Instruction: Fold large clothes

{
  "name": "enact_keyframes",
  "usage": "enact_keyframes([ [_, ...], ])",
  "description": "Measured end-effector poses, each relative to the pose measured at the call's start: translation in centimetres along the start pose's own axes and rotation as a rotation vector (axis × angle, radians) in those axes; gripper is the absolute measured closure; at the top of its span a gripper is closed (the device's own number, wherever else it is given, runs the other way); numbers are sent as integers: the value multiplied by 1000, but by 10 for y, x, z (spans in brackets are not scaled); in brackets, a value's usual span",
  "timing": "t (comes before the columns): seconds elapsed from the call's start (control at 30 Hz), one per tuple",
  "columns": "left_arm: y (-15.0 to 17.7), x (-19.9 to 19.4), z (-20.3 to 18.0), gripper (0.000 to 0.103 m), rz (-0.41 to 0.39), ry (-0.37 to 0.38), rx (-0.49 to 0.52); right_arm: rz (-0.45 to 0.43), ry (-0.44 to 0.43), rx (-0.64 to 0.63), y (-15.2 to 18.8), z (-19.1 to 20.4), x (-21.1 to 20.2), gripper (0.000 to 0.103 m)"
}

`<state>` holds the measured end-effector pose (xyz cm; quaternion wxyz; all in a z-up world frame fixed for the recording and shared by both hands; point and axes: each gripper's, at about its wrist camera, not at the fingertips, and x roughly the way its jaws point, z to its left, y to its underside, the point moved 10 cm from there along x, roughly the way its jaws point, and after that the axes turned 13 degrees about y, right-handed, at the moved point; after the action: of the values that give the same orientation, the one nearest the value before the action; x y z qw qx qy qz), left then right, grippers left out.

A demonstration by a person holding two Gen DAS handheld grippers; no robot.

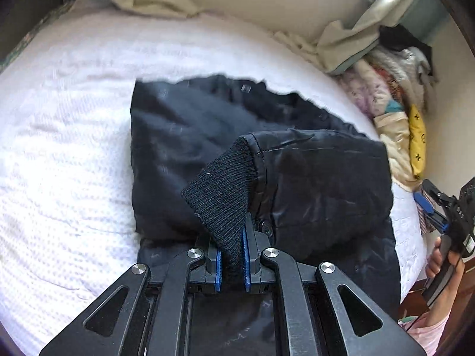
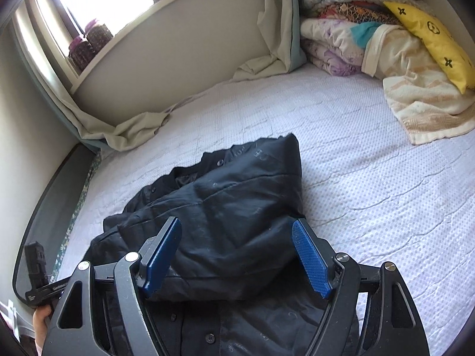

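A black padded jacket point(image 1: 184, 136) lies partly folded on the white bed cover point(image 1: 65, 148). One sleeve is lifted across the jacket's body, and my left gripper point(image 1: 233, 237) is shut on its black knitted cuff point(image 1: 219, 195), which stands up from the blue pads. In the right wrist view the same jacket point(image 2: 231, 207) lies under my right gripper point(image 2: 236, 225), whose jaws stand wide open over the fabric with nothing pinched. The right gripper point(image 1: 430, 207) also shows at the right edge of the left wrist view, off the jacket, held by a hand point(image 1: 439, 261).
A pile of folded blankets point(image 2: 341, 44) with a yellow pillow point(image 2: 430, 35) fills the far corner of the bed. A pale curtain point(image 2: 276, 38) hangs along the wall, with jars point(image 2: 89, 41) on the sill. The bed cover point(image 2: 371, 163) is bare right of the jacket.
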<state>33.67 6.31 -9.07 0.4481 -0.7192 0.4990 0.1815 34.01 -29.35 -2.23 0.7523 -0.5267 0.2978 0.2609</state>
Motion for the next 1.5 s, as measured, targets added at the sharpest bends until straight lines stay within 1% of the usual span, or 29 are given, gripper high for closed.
enact_keyframes([
  [0.13,17,15,3,91,77,-15,-10,26,4,-16,4,2,7,27],
  [0.17,19,17,5,90,83,-20,-18,30,6,-21,4,2,8,27],
  [0.3,14,21,16,87,61,-13,-70,50,17,-31,7,3,17,27],
  [0.4,11,19,19,80,44,-12,-92,73,19,-36,12,4,22,27],
  [0.47,8,9,18,70,15,-45,-81,75,17,-45,12,6,22,27],
  [0.53,1,-6,18,69,-42,-78,-61,61,21,-58,10,8,20,27],
  [0.57,-6,-18,15,69,-100,-100,-35,48,30,-69,8,8,18,27],
  [0.6,-12,-27,11,69,-143,-99,-14,30,46,-86,5,9,17,27],
  [0.63,-16,-32,6,69,-170,-83,0,14,62,-104,3,10,16,28],
  [0.67,-20,-36,-2,69,-203,-44,16,-10,80,-134,-1,12,16,34],
  [0.7,-22,-36,-9,69,-217,-8,26,-28,102,-167,-3,14,16,42],
  [0.73,-22,-33,-17,69,-213,30,37,-40,119,-191,-6,16,18,46],
  [0.77,-19,-24,-25,68,-190,65,52,-53,139,-219,-8,18,21,54],
  [0.8,-17,-15,-29,68,-170,75,64,-59,154,-238,-9,20,25,61],
  [0.83,-14,-5,-31,68,-150,62,78,-60,168,-252,-9,21,30,63],
  [0.87,-11,9,-29,68,-120,29,94,-52,182,-261,-8,21,39,65],
  [0.97,-6,34,-14,68,-62,-50,88,-3,208,-259,-1,15,64,65],
  [1.0,-4,38,-10,68,-49,-65,84,20,219,-256,3,10,74,65],
  [1.07,0,45,-4,68,-29,-74,74,70,234,-246,12,1,95,65],
  [1.13,1,49,-3,68,-21,-81,73,113,227,-222,21,-6,111,65],
  [1.23,5,57,-3,68,-6,-106,89,130,240,-210,28,-12,127,66],
  [1.33,7,68,-3,68,2,-130,112,135,277,-246,33,-11,138,66],
  [1.5,10,72,-2,68,-3,-153,136,124,323,-284,38,-8,149,66],
])
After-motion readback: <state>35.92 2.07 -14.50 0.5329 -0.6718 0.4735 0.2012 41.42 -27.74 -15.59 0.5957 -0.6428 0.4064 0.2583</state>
